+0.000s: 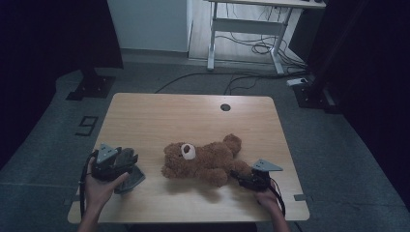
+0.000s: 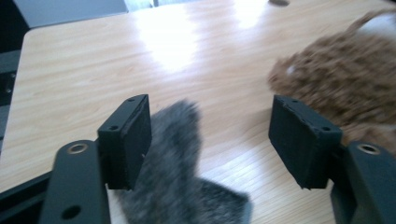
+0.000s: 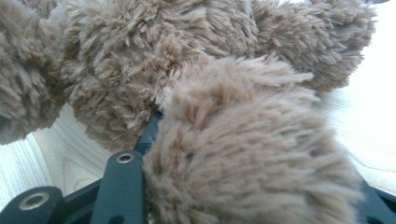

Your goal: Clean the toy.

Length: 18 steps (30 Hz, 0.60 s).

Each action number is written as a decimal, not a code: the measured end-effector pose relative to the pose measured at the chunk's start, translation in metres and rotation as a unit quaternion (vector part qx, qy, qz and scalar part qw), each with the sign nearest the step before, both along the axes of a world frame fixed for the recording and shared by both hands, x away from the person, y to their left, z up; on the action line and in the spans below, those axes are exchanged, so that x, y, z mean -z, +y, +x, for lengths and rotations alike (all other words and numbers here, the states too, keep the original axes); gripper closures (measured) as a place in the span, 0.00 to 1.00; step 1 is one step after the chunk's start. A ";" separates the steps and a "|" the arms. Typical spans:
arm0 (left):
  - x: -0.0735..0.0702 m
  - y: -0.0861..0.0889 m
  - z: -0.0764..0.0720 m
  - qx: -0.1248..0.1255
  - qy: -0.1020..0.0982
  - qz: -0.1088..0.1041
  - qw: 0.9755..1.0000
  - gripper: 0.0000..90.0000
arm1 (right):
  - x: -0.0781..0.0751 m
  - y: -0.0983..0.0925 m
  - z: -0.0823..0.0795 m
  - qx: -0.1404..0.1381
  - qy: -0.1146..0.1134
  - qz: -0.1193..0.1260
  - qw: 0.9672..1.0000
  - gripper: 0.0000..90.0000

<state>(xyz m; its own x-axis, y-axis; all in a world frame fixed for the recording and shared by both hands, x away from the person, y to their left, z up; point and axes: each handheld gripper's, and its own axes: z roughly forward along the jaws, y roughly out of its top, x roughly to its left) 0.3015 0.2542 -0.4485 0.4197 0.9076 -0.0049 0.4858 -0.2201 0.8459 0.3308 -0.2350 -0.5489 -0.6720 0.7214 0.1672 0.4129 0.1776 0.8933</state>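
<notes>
Left tongs: jaws wide, nothing pressed; grey fuzzy cloth lies on table beneath and between them, nearer one jaw.

Right tongs: clamped on teddy bear leg, fur bulging between jaws.

Bear lies on its back just ahead of right tongs, well to side of left tongs.

Risks:
- grip on plush only, so leg may slip out if pulled;
- bear may drag across table;
- cloth may snag on left jaw when lifted, fibres clinging to pad.

Shaggy brown plush teddy bear, fuzzy grey cloth, smooth glossy wood-grain table
</notes>
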 end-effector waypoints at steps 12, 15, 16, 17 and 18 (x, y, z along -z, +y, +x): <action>0.034 -0.084 0.010 0.177 0.094 -0.019 0.979 0.25 | 0.000 0.000 0.000 0.000 -0.001 -0.001 1.000 0.56; 0.049 -0.101 0.017 0.187 0.119 -0.010 0.975 0.30 | -0.001 0.000 0.000 -0.002 -0.001 -0.003 1.000 0.56; 0.053 -0.106 0.017 0.176 0.112 0.004 0.978 0.34 | -0.001 0.001 0.000 -0.002 -0.001 -0.003 1.000 0.56; 0.055 -0.110 0.018 0.168 0.109 0.020 0.979 0.39 | -0.001 0.002 0.000 -0.005 -0.001 -0.003 1.000 0.57; 0.057 -0.112 0.018 0.162 0.101 0.025 0.981 0.44 | -0.002 0.002 0.000 -0.007 -0.002 -0.005 1.000 0.58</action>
